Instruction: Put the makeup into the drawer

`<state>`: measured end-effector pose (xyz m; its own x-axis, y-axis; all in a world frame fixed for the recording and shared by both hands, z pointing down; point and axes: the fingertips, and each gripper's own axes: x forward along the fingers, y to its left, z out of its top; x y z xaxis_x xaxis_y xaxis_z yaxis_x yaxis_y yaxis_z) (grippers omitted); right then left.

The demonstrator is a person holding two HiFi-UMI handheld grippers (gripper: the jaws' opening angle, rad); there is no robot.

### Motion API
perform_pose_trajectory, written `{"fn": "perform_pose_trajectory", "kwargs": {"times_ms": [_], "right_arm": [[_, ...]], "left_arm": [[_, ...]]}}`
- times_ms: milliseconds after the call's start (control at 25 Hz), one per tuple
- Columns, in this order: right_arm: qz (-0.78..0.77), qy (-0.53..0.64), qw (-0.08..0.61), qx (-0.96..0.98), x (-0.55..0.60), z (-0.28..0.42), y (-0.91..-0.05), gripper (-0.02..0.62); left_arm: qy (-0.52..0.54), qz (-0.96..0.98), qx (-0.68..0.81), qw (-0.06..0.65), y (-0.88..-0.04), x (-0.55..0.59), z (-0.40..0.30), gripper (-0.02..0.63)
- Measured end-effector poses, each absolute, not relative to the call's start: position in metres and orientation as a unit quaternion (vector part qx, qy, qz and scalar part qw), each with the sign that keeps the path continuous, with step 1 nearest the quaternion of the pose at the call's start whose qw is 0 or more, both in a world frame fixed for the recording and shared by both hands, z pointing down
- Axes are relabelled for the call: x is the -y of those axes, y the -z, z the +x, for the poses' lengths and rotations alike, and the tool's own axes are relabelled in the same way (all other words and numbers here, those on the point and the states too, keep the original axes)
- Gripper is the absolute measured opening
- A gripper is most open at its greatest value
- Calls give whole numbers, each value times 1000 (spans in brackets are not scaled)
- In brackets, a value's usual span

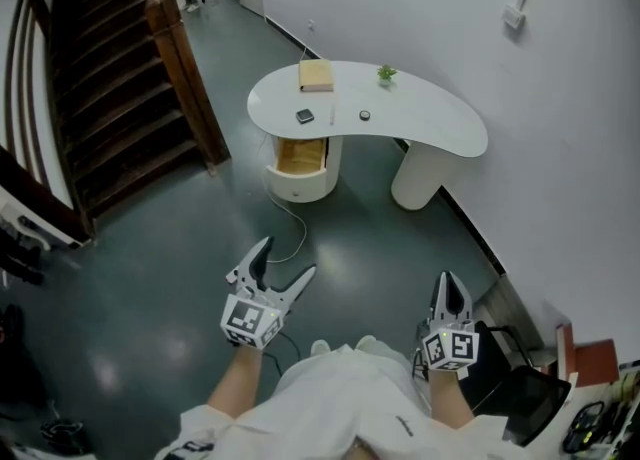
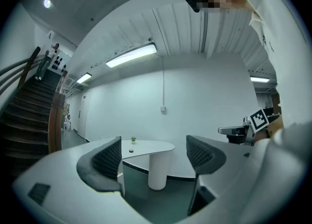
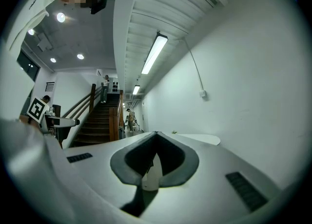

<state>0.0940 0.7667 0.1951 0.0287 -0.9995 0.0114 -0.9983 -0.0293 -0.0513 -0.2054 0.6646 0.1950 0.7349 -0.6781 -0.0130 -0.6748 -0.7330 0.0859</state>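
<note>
Your left gripper (image 1: 288, 256) has its jaws spread wide, with nothing between them. Its own view shows two dark pads with a mesh texture, framing only the far table. Your right gripper (image 1: 448, 286) is closed. Its grey pads meet at the tips and leave an empty teardrop-shaped hollow behind them.

Both grippers are well apart from the table (image 1: 440, 133), a smooth white kidney-shaped top on rounded white pedestals. The makeup lies on that top: a small dark square case (image 1: 305, 116) and, near it, a small dark round pot (image 1: 365, 115). Both are too small to make out further. A tan boxy block (image 1: 316, 75) (box or book, you cannot tell) and a tiny green plant (image 1: 386, 74) sit nearer the wall.

The drawer (image 1: 300, 156) stands pulled out of the left pedestal. It has a curved white front and a pale wooden inside, and from here you cannot see what it holds. A thin cable (image 1: 293, 231) trails across the glossy grey-green floor below it. A dark wooden staircase (image 1: 110, 78) is cut off at the left edge. In the right gripper view the table is mostly hidden behind the gripper's body.
</note>
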Motion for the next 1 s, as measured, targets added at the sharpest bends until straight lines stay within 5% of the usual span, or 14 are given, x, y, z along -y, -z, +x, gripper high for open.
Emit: {"fn": "perform_pose_trajectory", "kwargs": {"times_ms": [1000], "right_arm": [[-697, 35, 25, -716, -680, 141, -211, 17]], "left_arm": [[-9, 937, 348, 38, -208, -592, -134, 397]]}}
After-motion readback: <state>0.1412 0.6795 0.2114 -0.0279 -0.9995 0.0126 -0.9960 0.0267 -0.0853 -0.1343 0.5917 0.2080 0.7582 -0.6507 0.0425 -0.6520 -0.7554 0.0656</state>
